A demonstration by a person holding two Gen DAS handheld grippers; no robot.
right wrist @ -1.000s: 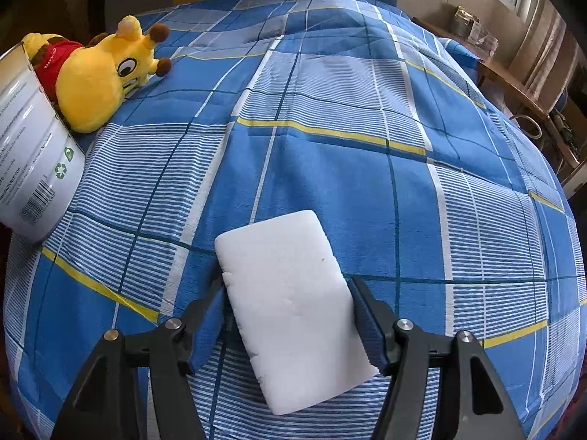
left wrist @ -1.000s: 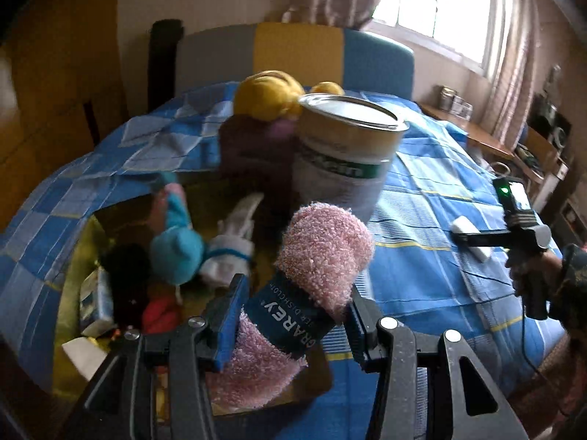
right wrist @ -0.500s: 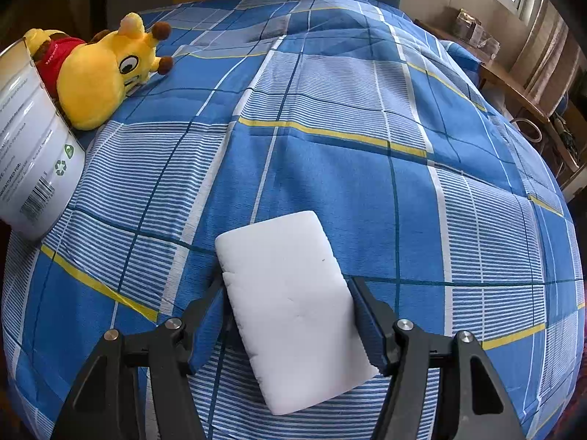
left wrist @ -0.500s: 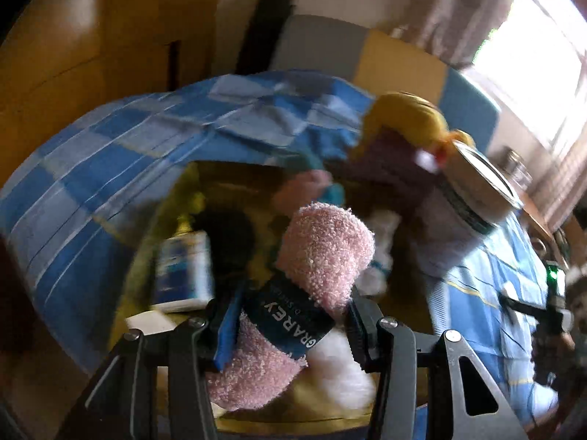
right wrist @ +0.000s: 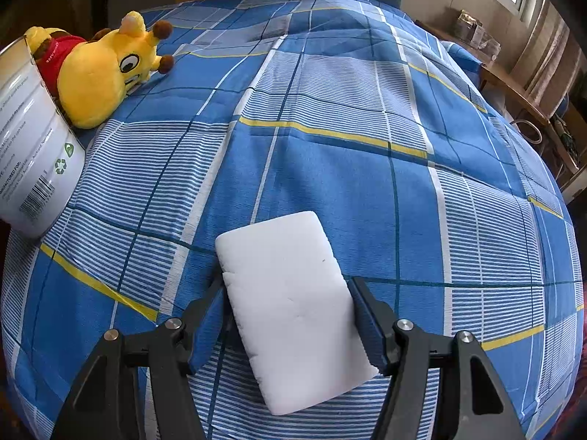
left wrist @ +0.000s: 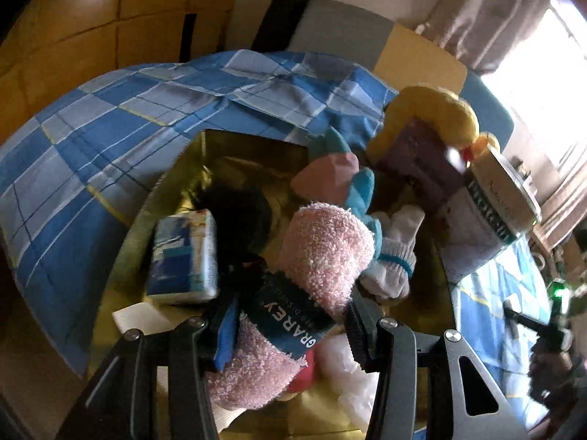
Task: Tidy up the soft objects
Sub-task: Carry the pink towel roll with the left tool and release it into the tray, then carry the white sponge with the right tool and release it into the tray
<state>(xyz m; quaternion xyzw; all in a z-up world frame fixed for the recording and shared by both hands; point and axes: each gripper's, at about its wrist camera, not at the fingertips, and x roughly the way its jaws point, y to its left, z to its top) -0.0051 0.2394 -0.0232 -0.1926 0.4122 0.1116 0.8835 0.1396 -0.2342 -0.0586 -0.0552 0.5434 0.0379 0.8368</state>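
My left gripper (left wrist: 291, 311) is shut on a rolled pink fuzzy sock (left wrist: 323, 249) with a dark blue label band. It hangs over an open gold box (left wrist: 253, 150) on the bed. The box holds a blue tissue pack (left wrist: 183, 256), a black fuzzy item (left wrist: 238, 209), a pink and teal sock (left wrist: 341, 176) and a white sock (left wrist: 392, 260). In the right wrist view, my right gripper (right wrist: 288, 315) points down at the blue plaid bedspread (right wrist: 403, 183). Its pads rest against both long sides of a white sponge block (right wrist: 279, 256) lying there.
A tall tin can (left wrist: 488, 212) stands just right of the box, with a yellow plush giraffe (left wrist: 440, 110) behind it. The right wrist view shows the same can (right wrist: 33, 154) and plush (right wrist: 99, 73) at far left. A padded headboard and a window lie beyond.
My left gripper has carried the pink sock leftward and slightly down over the gold box and rolled, so the can now sits at the right. The right gripper and sponge have not moved.
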